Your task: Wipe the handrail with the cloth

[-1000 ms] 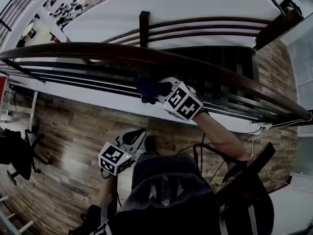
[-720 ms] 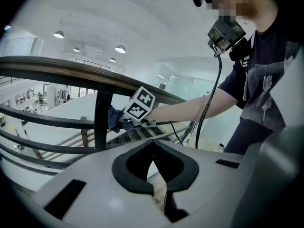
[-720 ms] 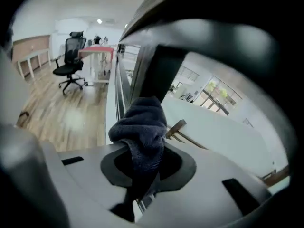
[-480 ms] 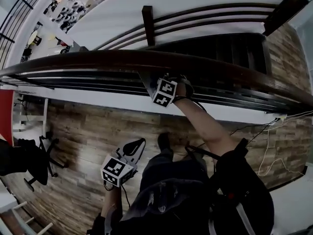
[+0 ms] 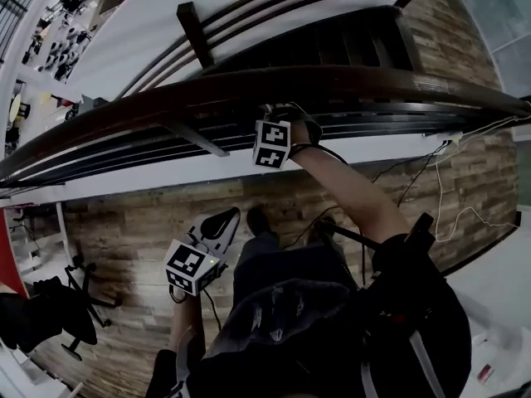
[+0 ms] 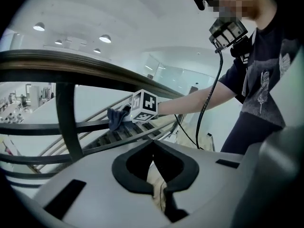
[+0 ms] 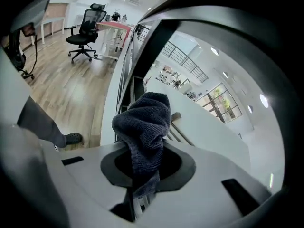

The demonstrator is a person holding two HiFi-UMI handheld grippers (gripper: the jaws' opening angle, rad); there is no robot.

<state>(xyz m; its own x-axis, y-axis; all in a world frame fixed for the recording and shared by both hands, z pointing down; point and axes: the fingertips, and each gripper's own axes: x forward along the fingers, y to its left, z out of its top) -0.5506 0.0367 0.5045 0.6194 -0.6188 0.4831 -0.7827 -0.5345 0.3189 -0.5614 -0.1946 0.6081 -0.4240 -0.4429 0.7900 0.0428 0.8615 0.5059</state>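
A dark wooden handrail curves across the head view, above thinner metal rails. My right gripper sits right under and against it, its marker cube facing me. This gripper is shut on a dark blue-grey cloth, which bulges out of the jaws towards the handrail. The left gripper view shows the same cloth pressed at the railing below the handrail. My left gripper hangs low over the wooden floor, away from the rail, shut with nothing in it.
A dark upright baluster supports the railing. Stairs drop away beyond it. Cables trail over the wooden floor at the right. An office chair stands by a desk, and another chair is at my lower left.
The right gripper has risen with the cloth from the lower rails up to the underside of the handrail. The left gripper has stayed low by my side.
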